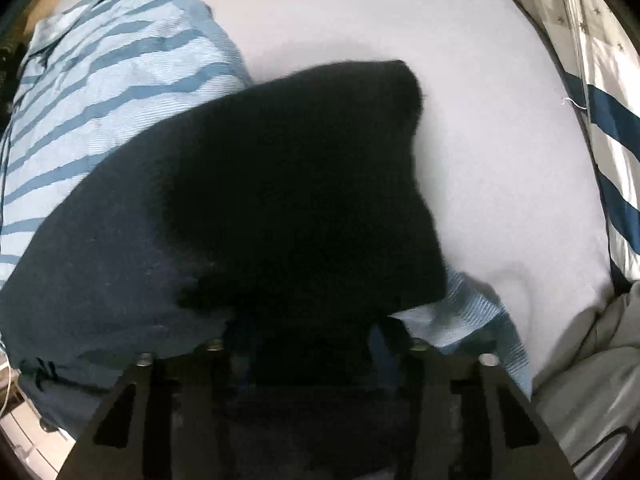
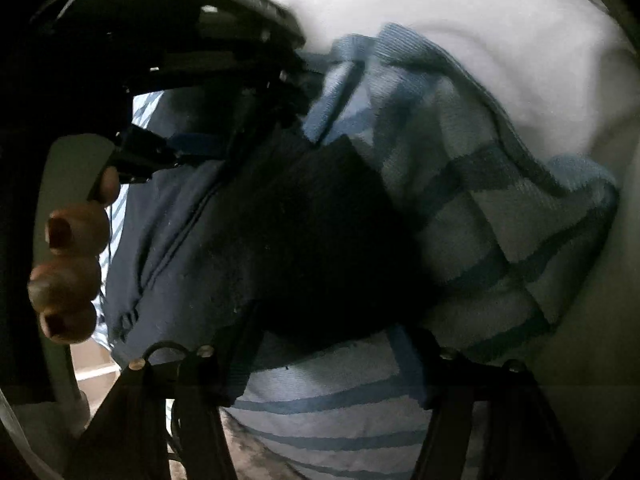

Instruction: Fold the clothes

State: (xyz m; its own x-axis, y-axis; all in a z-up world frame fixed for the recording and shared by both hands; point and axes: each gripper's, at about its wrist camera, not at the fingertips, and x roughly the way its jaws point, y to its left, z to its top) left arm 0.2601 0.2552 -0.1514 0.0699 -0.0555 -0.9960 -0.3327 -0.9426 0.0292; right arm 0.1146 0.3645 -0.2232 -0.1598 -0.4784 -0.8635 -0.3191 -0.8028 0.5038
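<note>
A dark navy garment [image 1: 248,184] lies bunched over a light blue striped shirt [image 1: 104,92] on a white bed sheet [image 1: 460,92]. My left gripper [image 1: 304,344] points down at it and is shut on a raised fold of the dark cloth, which hides its fingertips. A striped corner [image 1: 468,312] pokes out beside its right finger. In the right wrist view the dark garment [image 2: 304,232] overlaps the striped shirt [image 2: 480,208]. My right gripper [image 2: 324,364] is shut on a wide fold of the striped shirt, its blue pads [image 2: 408,360] against the cloth. The left tool's black body [image 2: 168,28] hangs close at upper left.
A person's fingers [image 2: 76,232] curl around the left tool's handle. A star-patterned quilt with dark blue bands [image 1: 608,120] borders the sheet on the right. Grey bedding [image 1: 592,364] is heaped at lower right. Floor shows at the left edge [image 1: 24,432].
</note>
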